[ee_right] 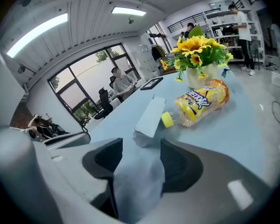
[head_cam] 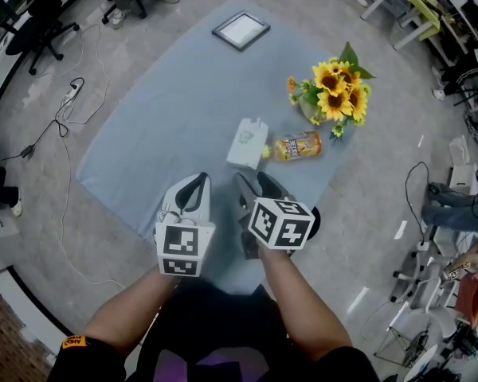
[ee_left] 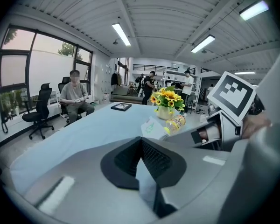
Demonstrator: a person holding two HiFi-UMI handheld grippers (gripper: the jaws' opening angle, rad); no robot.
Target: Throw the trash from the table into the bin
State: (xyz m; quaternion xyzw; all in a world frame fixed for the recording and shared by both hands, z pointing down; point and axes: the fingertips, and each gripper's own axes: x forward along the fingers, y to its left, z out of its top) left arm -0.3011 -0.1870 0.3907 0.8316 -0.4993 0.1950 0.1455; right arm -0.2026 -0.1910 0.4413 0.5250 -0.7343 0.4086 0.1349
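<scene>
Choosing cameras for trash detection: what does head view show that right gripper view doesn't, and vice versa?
Head view only: marker cubes on the left hand-held gripper and right hand-held gripper, the person's forearms. Right gripper view only: ceiling lights, windows, a seated person, its own jaws apart and empty. Both: white carton, yellow bottle, sunflowers, blue table.

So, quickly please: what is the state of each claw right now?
Left claw: closed, holding nothing.
Right claw: open, holding nothing.
</scene>
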